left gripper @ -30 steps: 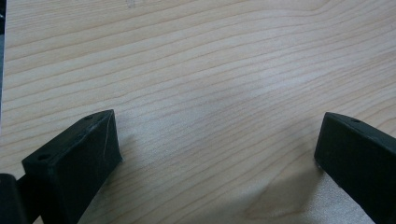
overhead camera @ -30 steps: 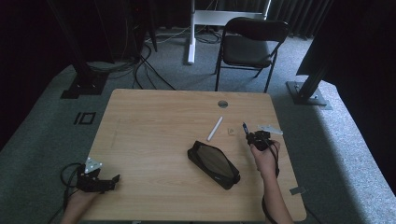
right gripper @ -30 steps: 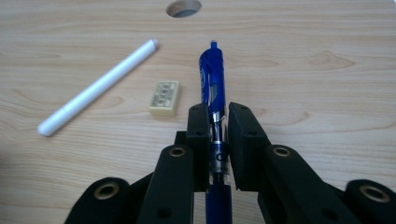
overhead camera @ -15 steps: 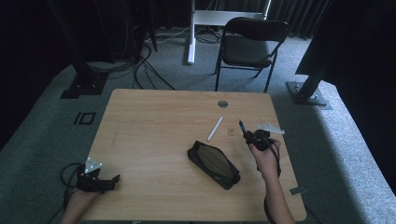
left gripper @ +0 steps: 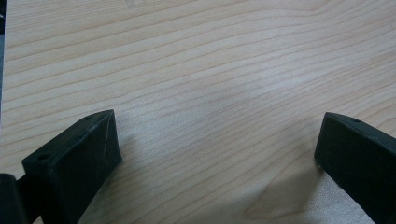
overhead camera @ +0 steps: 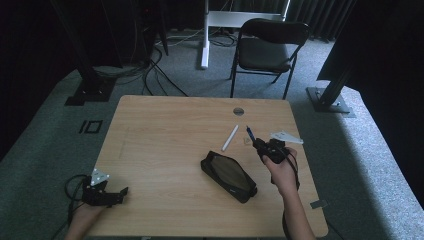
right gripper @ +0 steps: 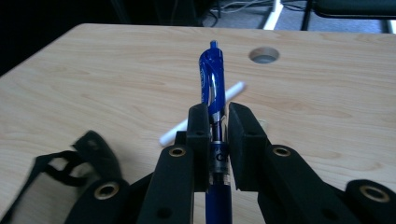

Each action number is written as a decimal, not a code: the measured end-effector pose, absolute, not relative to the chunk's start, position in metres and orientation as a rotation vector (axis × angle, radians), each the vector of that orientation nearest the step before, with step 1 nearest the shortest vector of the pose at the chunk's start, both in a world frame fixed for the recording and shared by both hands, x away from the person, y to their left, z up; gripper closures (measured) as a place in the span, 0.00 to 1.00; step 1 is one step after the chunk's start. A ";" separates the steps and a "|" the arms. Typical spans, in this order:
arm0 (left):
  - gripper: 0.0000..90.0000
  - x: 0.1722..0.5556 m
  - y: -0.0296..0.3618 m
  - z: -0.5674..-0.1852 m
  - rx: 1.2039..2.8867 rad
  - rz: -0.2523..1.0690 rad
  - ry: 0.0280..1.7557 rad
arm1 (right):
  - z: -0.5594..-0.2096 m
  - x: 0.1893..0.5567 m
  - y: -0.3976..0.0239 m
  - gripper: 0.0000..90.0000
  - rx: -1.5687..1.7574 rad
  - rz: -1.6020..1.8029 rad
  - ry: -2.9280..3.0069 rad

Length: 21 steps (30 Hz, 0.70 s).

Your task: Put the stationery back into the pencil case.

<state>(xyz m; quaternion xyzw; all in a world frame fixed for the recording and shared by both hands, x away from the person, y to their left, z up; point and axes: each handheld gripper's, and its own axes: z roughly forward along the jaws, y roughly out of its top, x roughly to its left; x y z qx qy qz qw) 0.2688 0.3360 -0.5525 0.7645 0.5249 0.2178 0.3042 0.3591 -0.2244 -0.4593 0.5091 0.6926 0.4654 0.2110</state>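
Note:
My right gripper [overhead camera: 259,144] is shut on a blue click pen [overhead camera: 249,133], held above the right part of the wooden table [overhead camera: 165,130]. In the right gripper view the blue pen [right gripper: 210,84] stands up between the pads of the right gripper [right gripper: 217,119], its tip end pointing away. A black pencil case [overhead camera: 229,175] lies flat just left of that hand. A white pen [overhead camera: 230,137] lies on the table beyond the case. My left gripper [overhead camera: 120,192] rests at the table's near left corner, open; the left gripper [left gripper: 219,140] has bare wood between its jaws.
A round cable hole [overhead camera: 238,111] sits near the table's far edge. A small clear piece [overhead camera: 246,141] lies by the white pen. A black chair [overhead camera: 265,50] and a white stand [overhead camera: 205,35] are on the floor behind the table. The case's strap [right gripper: 56,168] lies loose.
My right gripper has risen and drifted left with the blue pen still in it, nearer the white pen and the case. The left gripper has not moved.

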 end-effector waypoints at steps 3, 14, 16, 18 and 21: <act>0.00 0.269 0.336 -0.553 2.025 0.577 1.390 | -0.455 0.355 -0.220 0.88 1.398 1.332 1.945; 0.00 0.269 0.336 -0.552 2.026 0.577 1.390 | -0.443 0.341 -0.201 0.88 1.299 1.407 2.009; 0.00 0.269 0.336 -0.552 2.025 0.577 1.391 | -0.442 0.339 -0.198 0.88 1.285 1.419 2.019; 0.00 0.269 0.336 -0.553 2.025 0.577 1.390 | -0.441 0.337 -0.195 0.88 1.269 1.414 2.032; 0.00 0.269 0.336 -0.552 2.026 0.577 1.390 | -0.440 0.334 -0.190 0.88 1.242 1.421 2.056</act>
